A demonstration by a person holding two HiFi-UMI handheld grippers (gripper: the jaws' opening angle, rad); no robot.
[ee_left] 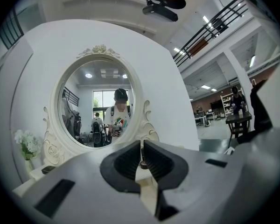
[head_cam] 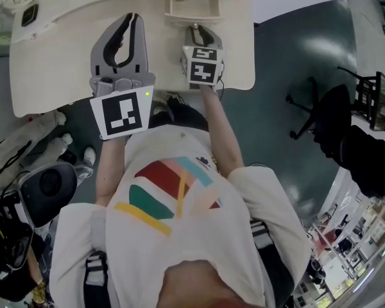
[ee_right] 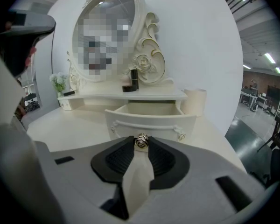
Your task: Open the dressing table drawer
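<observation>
Drawer (ee_right: 149,119), cream-white, at back of white dressing-table worktop (ee_right: 65,125), stands pulled out. Right hand-held gripper (ee_right: 141,146) clamped on its round metallic knob (ee_right: 141,142). Left hand-held gripper (ee_left: 142,154) jaws together, empty, hovering above worktop.

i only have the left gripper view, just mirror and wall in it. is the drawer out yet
observer: Yes. The drawer is pulled out, and its inside shows from above.
operator: whats the right gripper doing
observer: The right gripper is shut on the drawer's gold knob.
operator: and where is my left one over the table
observer: The left gripper is over the bare tabletop, to the left of the drawer and beside the right gripper.
</observation>
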